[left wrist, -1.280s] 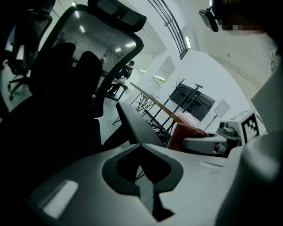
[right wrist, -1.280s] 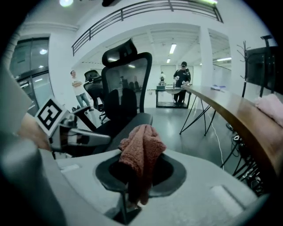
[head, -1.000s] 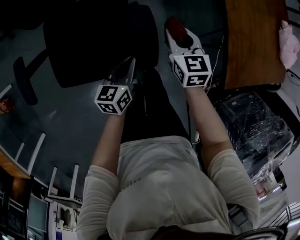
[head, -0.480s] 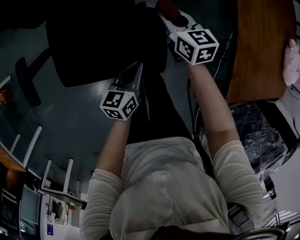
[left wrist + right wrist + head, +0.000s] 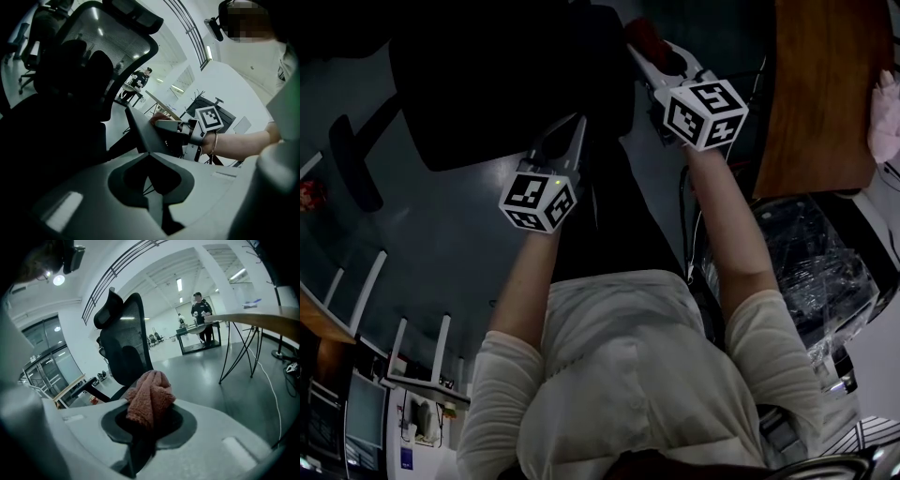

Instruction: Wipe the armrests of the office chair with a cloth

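Head view: the right gripper (image 5: pixel 654 54) had pushed up toward the one office chair (image 5: pixel 487 84), closing in for the wipe. One armrest (image 5: pixel 349 155) showed, untouched. A spare pink cloth (image 5: pixel 885 117) lay on the wooden table (image 5: pixel 816 84).

Left gripper view: the left gripper (image 5: pixel 133 119) looked pressed together, empty.

Right gripper view: jaws pinched the red cloth (image 5: pixel 150 397).
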`<state>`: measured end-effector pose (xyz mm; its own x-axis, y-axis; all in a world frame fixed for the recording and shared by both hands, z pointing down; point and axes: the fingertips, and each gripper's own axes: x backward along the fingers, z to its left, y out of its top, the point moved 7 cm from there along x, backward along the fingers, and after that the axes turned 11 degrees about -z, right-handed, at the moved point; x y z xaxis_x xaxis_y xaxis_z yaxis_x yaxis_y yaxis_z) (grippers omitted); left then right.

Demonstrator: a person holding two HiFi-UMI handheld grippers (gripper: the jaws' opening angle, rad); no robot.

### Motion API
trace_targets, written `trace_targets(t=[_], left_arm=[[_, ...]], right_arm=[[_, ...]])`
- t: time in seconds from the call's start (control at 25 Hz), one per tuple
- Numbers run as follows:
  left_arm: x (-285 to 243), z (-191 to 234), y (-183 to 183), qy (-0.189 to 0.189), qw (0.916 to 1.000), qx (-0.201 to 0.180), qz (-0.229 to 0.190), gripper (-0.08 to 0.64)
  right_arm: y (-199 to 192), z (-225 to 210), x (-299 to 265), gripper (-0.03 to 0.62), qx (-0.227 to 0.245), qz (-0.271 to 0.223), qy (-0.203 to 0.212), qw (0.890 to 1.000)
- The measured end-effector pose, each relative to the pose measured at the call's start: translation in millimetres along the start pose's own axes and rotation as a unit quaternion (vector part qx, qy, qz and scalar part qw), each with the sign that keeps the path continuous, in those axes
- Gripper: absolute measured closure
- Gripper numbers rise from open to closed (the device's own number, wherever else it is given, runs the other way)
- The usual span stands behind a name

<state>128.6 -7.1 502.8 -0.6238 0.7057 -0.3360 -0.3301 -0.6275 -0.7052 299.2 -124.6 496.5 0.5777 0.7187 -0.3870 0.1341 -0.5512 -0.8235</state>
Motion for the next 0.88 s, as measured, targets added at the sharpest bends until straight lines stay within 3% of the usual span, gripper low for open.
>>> trace_targets(t=[0.4,0.88], left_arm=[[1,-1,1,-0.002,0.9998,-0.019,-0.007,0.555],[1,2,1,-0.024,0.9987,-0.044,-0.012,0.555]], right_arm=[[-32,26,45,0.541,-0.058,-0.021,-0.09,0.994],[-77,62,99,0.541,-0.07,0.003,-0.114,0.991]])
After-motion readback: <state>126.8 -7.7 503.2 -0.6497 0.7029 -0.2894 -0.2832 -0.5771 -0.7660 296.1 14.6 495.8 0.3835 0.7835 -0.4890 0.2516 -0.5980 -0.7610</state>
